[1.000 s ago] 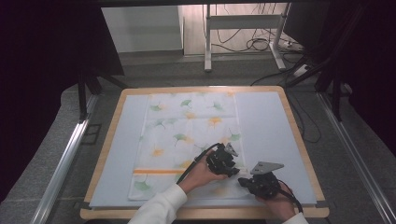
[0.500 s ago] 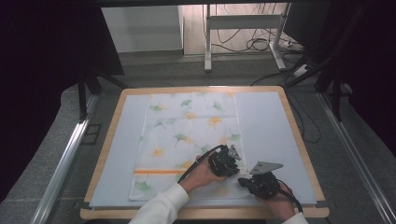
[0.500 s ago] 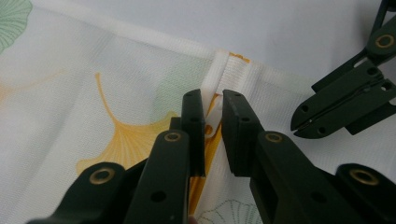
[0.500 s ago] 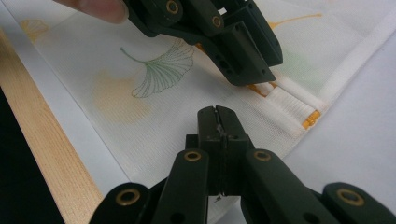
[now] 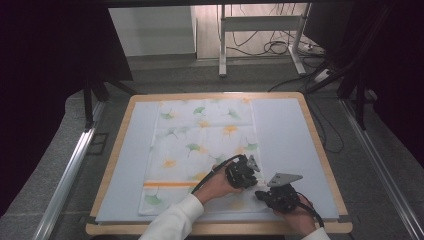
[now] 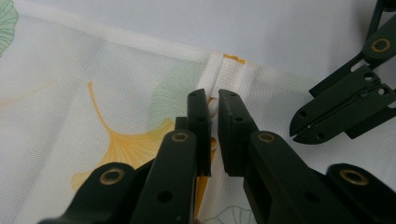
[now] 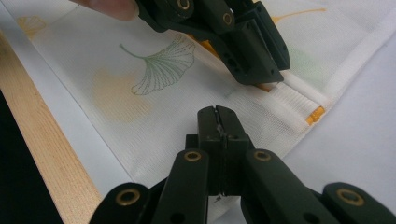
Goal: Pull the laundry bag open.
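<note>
A white cloth point(image 5: 200, 145) printed with green and orange ginkgo leaves lies flat on the pale mat. Both grippers are at its near right corner. My left gripper point(image 5: 248, 181) has just been closing. In the left gripper view its jaws point(image 6: 213, 95) pinch a small raised fold of the white hem point(image 6: 224, 70) between them. My right gripper point(image 5: 260, 194) sits just beside it, tips point(image 7: 217, 112) shut and resting on the cloth's edge point(image 7: 159, 107). I cannot tell whether fabric is caught in them. The left gripper point(image 7: 261, 79) shows just beyond, over the hem.
The mat point(image 5: 285, 135) sits in a wooden-framed tabletop point(image 5: 320, 150), whose near rail point(image 7: 42, 154) runs close to my right gripper. Bare mat borders the cloth on both sides. Behind the table stand desk legs with cables point(image 5: 260, 45) on the floor.
</note>
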A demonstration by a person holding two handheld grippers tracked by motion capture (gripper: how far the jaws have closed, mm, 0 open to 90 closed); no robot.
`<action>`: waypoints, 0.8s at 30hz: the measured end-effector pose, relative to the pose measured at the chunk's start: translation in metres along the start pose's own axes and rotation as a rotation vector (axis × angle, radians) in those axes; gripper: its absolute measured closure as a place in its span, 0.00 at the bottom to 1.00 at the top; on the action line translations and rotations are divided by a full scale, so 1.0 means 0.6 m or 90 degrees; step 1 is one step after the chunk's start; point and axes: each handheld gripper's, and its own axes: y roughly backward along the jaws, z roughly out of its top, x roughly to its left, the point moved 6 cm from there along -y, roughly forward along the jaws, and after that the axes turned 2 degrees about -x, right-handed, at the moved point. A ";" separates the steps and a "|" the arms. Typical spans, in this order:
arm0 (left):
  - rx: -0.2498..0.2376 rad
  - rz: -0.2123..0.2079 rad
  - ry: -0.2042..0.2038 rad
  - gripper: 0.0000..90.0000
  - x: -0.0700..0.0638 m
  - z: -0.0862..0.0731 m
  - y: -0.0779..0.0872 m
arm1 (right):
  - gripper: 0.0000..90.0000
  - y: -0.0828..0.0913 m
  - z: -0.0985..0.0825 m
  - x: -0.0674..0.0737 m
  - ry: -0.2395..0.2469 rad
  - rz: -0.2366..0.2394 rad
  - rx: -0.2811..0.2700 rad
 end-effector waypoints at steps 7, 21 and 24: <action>0.003 0.005 -0.004 0.95 -0.001 0.000 0.001 | 0.99 -0.002 -0.002 -0.001 -0.002 0.000 0.005; 0.009 0.001 -0.003 0.95 0.001 -0.001 0.001 | 0.99 -0.017 0.014 -0.023 -0.026 -0.008 0.000; 0.010 0.000 -0.003 0.95 0.002 -0.002 0.002 | 0.99 -0.014 0.011 -0.026 -0.039 -0.012 0.003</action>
